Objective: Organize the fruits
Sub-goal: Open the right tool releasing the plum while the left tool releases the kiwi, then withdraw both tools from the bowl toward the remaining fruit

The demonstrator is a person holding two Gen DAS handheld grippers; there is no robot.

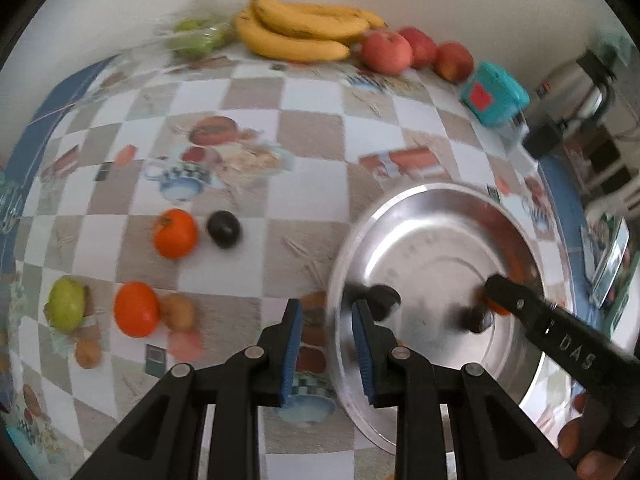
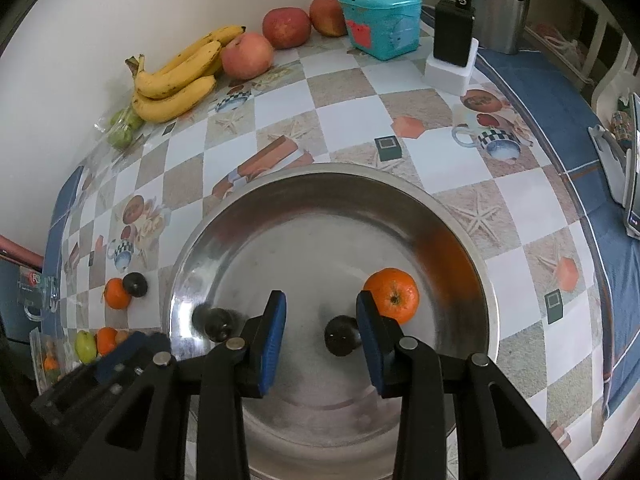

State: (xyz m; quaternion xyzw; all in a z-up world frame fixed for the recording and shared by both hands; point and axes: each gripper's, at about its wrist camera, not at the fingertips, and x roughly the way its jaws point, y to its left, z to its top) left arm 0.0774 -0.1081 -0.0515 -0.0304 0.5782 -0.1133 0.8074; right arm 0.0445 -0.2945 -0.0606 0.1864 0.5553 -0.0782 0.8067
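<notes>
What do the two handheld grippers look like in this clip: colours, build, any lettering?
Both are black plastic two-finger grippers with blue ribbed pads and round silver pivot pins on angular linkage arms. Left gripper; right gripper. Seen from the left wrist view, the right gripper's finger carries raised lettering reading "DAS". No cables or sleeves show.

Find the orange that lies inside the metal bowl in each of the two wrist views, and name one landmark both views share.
Left wrist view: the orange is at the right, inside the metal bowl, mostly hidden behind the right hand-held gripper's finger.
Right wrist view: the orange is right of centre, in full sight in the bowl.
Shared landmark: the bananas against the wall.
</notes>
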